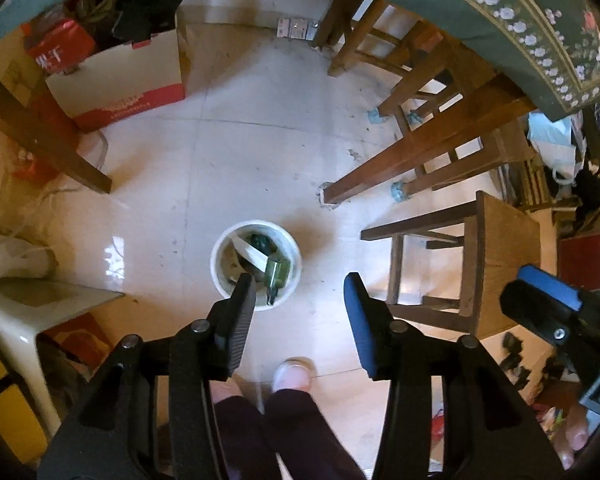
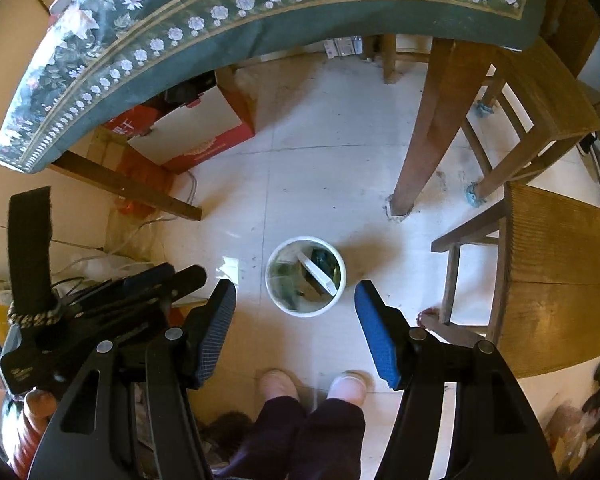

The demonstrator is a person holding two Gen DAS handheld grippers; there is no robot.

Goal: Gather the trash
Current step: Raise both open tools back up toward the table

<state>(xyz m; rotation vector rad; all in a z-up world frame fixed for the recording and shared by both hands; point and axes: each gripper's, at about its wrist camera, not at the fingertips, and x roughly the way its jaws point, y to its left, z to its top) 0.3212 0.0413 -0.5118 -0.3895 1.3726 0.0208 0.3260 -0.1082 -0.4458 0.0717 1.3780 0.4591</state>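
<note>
A small white bin (image 1: 256, 266) stands on the tiled floor in front of the person's feet; it also shows in the right wrist view (image 2: 305, 276). It holds a white strip (image 1: 252, 254), a green packet (image 1: 278, 274) and dark scraps. My left gripper (image 1: 302, 294) is open and empty, held high above the floor just right of the bin. My right gripper (image 2: 296, 300) is open and empty, above the bin's near rim. The right gripper also shows at the right edge of the left wrist view (image 1: 548, 300).
A table with a green floral cloth (image 2: 228, 12) stands beyond the bin on wooden legs (image 2: 424, 152). Wooden stools (image 2: 556, 272) stand at the right. A red and white box (image 1: 120, 84) sits under the table at the left. The person's feet (image 2: 312, 390) are below.
</note>
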